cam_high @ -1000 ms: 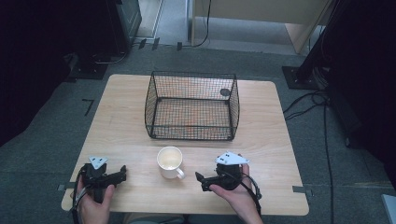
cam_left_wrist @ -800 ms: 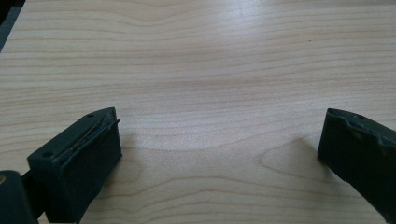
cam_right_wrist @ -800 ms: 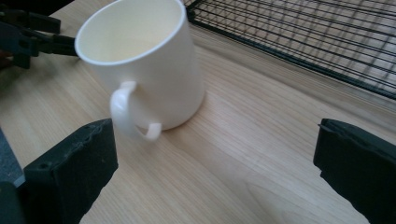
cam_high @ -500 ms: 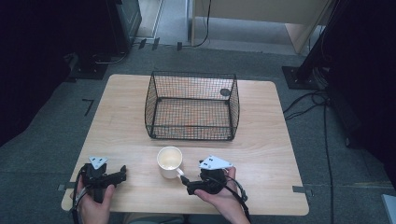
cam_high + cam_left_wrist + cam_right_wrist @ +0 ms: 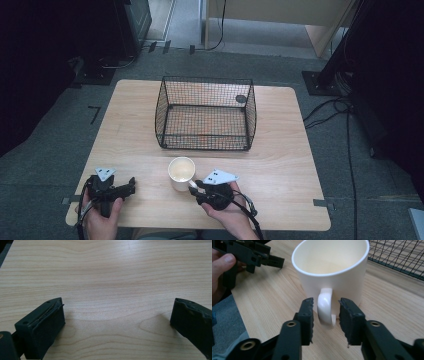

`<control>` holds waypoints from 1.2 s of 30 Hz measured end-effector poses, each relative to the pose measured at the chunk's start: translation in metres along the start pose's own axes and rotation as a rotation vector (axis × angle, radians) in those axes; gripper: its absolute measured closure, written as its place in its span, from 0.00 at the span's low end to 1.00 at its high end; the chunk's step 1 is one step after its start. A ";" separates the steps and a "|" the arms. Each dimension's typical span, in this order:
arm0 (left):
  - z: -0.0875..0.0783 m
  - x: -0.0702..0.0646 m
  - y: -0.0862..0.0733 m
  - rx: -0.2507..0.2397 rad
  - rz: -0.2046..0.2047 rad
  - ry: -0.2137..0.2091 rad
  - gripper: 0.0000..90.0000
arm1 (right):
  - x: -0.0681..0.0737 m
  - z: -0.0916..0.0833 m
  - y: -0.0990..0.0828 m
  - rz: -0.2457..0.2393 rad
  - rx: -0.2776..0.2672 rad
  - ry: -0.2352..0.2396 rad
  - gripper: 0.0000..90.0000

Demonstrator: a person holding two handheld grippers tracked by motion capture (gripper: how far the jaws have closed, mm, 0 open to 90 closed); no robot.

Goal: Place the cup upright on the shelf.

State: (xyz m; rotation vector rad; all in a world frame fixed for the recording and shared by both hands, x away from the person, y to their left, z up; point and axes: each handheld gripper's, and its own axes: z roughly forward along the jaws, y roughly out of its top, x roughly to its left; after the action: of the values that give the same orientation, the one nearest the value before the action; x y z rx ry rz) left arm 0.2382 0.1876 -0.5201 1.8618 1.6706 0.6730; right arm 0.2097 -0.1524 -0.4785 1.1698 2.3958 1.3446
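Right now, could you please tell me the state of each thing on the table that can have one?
Mug: upright, empty, handle between the right gripper's jaws.
Wire basket: upright, open-topped, empty.
Right gripper: jaws have just been closing around the mug's handle, a gap still on each side.
Left gripper: open, nothing between its jaws.

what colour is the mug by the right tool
Cream white, inside and out; the mug shows best in the right gripper view.
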 end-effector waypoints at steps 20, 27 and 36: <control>0.000 0.000 0.000 0.000 0.000 0.000 0.00 | -0.007 -0.001 0.002 -0.056 -0.009 -0.049 0.89; 0.000 0.000 0.000 0.000 0.000 0.000 0.00 | -0.006 -0.007 0.007 -0.083 -0.035 -0.081 0.90; 0.000 0.000 0.000 0.000 0.000 0.000 0.00 | -0.007 -0.016 0.014 -0.092 -0.030 -0.065 0.90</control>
State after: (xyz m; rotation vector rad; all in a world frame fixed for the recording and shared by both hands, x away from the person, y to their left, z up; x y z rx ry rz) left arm 0.2382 0.1876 -0.5200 1.8623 1.6707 0.6733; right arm 0.2142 -0.1640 -0.4600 1.0656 2.3457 1.2897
